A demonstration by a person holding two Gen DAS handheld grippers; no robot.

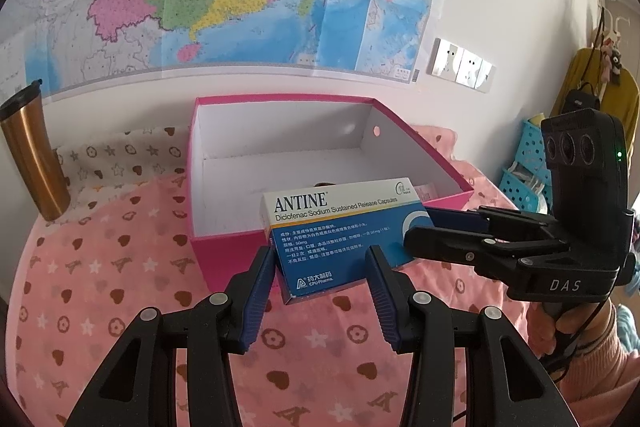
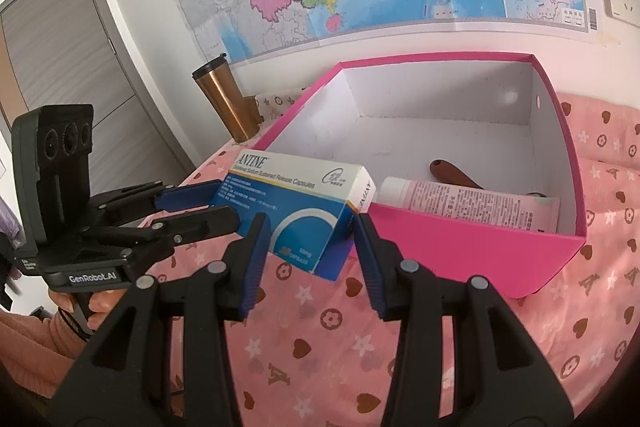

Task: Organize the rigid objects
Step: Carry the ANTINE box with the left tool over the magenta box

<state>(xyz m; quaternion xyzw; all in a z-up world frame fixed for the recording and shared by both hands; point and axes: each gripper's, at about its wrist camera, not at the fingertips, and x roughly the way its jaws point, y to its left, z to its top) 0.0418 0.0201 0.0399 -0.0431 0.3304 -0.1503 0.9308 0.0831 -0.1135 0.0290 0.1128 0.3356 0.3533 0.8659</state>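
Both tongs (image 1: 320,267) (image 2: 308,239) level, clasping medicine box (image 1: 344,235), beside pink box (image 1: 224,251)

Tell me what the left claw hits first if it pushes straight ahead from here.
The medicine box. It already sits between the left claw tips, held up over the pink box front wall. Behind it comes that wall, though depth is hard to judge.

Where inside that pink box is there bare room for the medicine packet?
In the pink box, the white floor is bare along the far wall and the left side. The near right corner is crowded: a pink tube and a wooden brush handle lie there. The ANTINE medicine box hangs at the near left rim.
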